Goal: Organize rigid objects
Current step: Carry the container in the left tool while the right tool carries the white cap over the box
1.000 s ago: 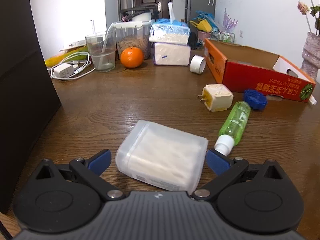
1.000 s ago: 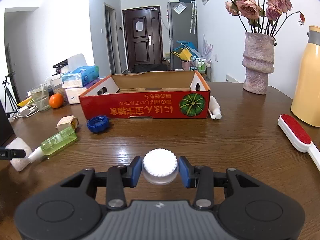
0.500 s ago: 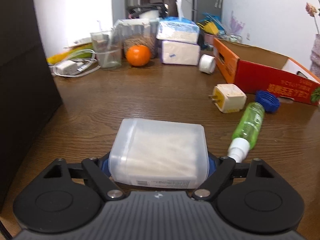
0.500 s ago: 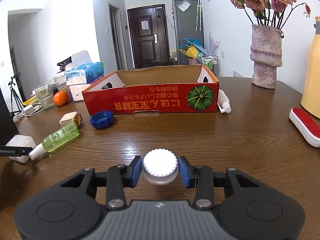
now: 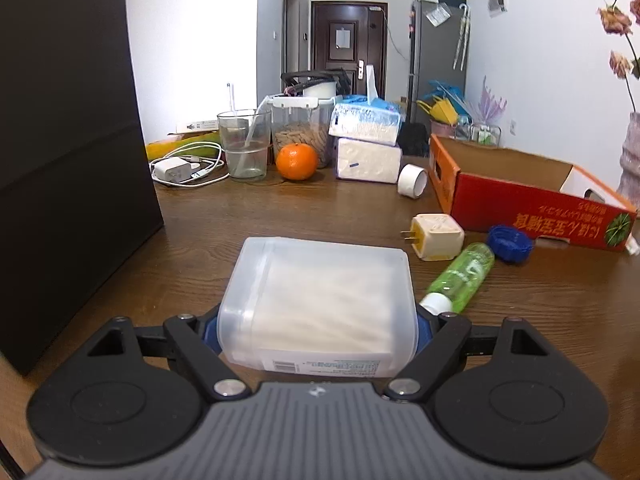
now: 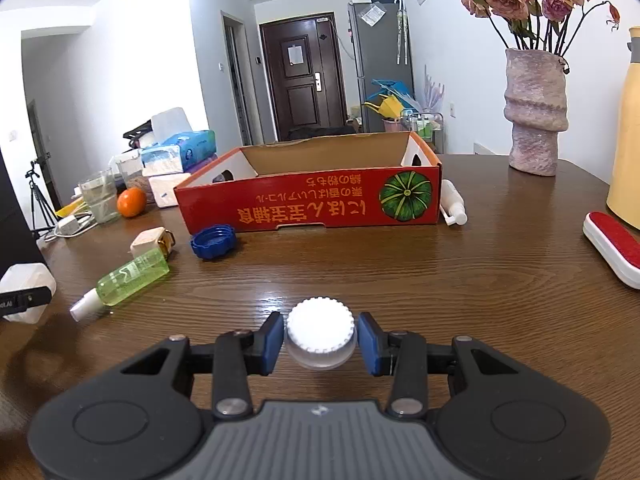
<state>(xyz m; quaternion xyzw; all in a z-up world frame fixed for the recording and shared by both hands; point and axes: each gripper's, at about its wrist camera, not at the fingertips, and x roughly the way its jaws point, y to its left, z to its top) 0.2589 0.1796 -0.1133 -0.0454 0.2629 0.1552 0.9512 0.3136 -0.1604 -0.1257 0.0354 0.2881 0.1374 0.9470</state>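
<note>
My left gripper is shut on a translucent plastic box of cotton swabs and holds it lifted off the wooden table; this box also shows at the left edge of the right wrist view. My right gripper is shut on a white ribbed bottle cap just above the table. The red cardboard box stands open beyond it, also seen in the left wrist view. A green spray bottle, a cream plug adapter and a blue cap lie in front of the red box.
A big black box stands at the left. At the back are an orange, a glass, tissue packs, a tape roll and a charger with cable. A vase, yellow jug and red lint brush are at the right.
My left gripper closed on the swab box and lifted it, the view tilting up. My right gripper kept hold of the white cap and moved slightly towards the red box.
</note>
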